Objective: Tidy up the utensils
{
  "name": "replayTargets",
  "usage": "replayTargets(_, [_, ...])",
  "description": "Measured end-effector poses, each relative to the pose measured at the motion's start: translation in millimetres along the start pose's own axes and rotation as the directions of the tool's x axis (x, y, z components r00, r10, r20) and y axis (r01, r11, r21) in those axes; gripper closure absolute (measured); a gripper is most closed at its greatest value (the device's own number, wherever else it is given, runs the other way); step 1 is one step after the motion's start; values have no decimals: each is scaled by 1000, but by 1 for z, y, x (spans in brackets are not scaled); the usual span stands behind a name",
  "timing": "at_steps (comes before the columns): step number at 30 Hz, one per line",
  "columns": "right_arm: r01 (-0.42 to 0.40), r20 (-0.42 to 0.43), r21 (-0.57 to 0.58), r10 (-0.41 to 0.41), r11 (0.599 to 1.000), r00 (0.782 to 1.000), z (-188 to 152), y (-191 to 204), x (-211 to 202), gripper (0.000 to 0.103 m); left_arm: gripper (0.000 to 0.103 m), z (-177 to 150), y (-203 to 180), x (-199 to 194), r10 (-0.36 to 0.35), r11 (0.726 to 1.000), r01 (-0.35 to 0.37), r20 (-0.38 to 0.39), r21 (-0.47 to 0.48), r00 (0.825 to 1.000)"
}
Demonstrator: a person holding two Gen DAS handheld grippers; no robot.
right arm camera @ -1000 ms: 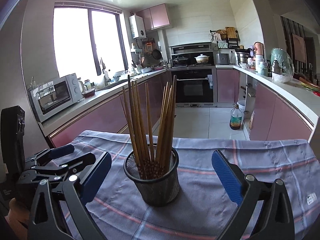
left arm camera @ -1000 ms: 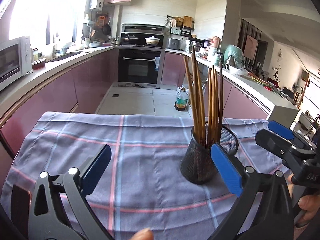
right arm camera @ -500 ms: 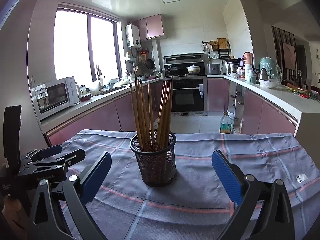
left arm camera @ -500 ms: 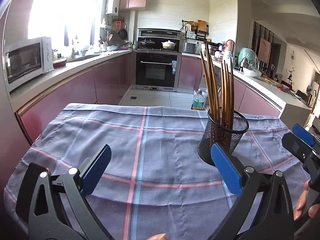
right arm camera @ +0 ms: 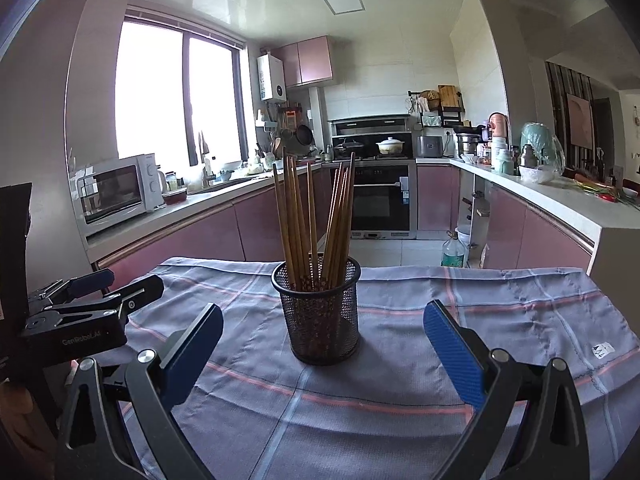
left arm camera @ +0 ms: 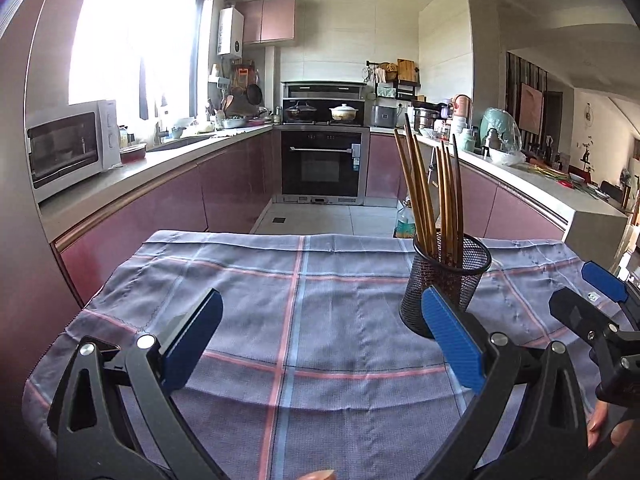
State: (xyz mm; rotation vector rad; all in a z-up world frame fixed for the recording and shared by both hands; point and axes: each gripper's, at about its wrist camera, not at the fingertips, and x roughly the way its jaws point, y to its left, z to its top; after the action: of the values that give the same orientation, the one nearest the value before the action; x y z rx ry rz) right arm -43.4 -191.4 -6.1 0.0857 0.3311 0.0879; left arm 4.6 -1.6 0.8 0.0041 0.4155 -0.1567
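A black mesh cup [left arm camera: 447, 280] [right arm camera: 320, 308] stands upright on a grey plaid cloth [left arm camera: 300, 304] [right arm camera: 480, 320]. Several brown wooden chopsticks [left arm camera: 428, 192] [right arm camera: 316, 220] stand in it, fanned out. My left gripper [left arm camera: 320, 340] is open and empty, with the cup just beyond its right fingertip. My right gripper [right arm camera: 320, 348] is open and empty, with the cup a little ahead between its fingers. Each gripper shows at the edge of the other's view: the right gripper [left arm camera: 592, 300] and the left gripper [right arm camera: 116, 284].
The clothed table ends at a far edge [right arm camera: 400, 268] with kitchen floor beyond. A plastic bottle [right arm camera: 453, 252] stands on the floor. Pink counters run on both sides, with a microwave [left arm camera: 68, 148] left and an oven [left arm camera: 322, 160] at the back.
Both grippers have pulled back and risen away from the cup, which now looks smaller and farther. The cup and chopsticks have not moved on the cloth. Both grippers stay open.
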Motion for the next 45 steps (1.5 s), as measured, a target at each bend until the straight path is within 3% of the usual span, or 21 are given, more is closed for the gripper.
replayTargets(45, [-19, 2, 17, 19, 1000, 1000, -4, -2, 0, 6, 5, -5, -5, -6, 27, 1000, -27, 14, 9, 1000])
